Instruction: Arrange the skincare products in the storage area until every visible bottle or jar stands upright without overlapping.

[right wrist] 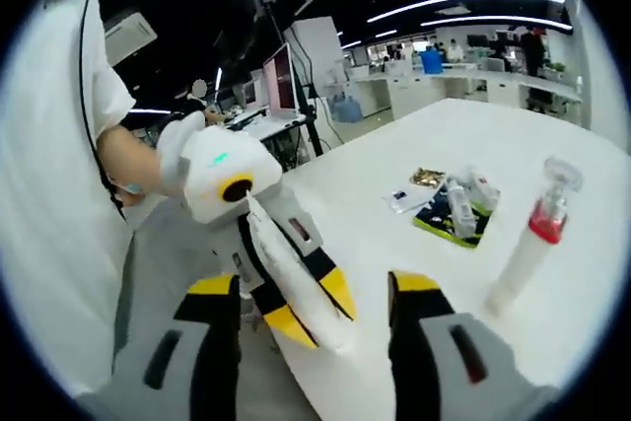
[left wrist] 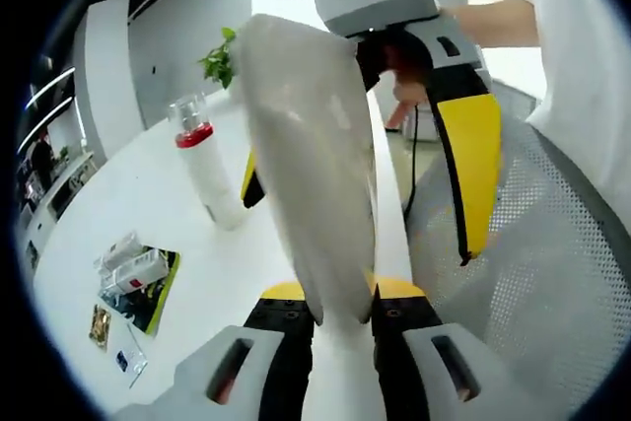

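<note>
Left tool (left wrist: 340, 327): pinching white tube (left wrist: 311, 160), held off worktop (left wrist: 197, 273) edge. Right tool (right wrist: 314, 317): spread, nothing held. Spray bottle (right wrist: 527, 244) upright, far right. Risk: tube slips, drops past edge.

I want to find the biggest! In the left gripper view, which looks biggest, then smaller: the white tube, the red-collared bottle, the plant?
1. white tube, though it's closest to the camera
2. red-collared bottle
3. plant, farthest off
</note>
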Demonstrator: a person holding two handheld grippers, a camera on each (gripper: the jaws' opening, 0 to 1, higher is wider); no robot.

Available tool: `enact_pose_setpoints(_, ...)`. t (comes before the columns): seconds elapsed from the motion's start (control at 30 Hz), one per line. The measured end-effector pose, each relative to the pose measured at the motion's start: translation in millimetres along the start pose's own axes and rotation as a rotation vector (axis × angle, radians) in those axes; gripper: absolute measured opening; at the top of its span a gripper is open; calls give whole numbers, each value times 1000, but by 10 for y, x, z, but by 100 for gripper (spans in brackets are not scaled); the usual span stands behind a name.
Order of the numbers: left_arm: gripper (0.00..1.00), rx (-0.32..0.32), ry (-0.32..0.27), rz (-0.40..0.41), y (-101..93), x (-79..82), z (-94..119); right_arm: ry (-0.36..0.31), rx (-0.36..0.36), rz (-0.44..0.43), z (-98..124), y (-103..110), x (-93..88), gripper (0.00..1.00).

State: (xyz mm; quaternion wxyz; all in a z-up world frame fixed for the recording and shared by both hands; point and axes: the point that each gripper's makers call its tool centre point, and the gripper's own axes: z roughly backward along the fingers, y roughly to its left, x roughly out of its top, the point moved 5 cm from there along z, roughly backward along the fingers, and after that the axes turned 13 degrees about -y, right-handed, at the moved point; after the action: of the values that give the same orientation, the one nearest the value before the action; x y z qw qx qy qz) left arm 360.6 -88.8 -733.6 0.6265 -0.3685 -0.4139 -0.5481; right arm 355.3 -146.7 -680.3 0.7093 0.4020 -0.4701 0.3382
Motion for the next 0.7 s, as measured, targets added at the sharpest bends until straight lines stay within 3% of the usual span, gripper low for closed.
enact_pose_setpoints(0.43, 19, -4, 6, -13, 250, 5, -100, -58, -176, -125, 217, -18, -143, 69)
enact_pose_setpoints(0.7, 19, 11, 1, 4, 503, -1, -185, -49, -257, -123, 379, 11, -234, 77)
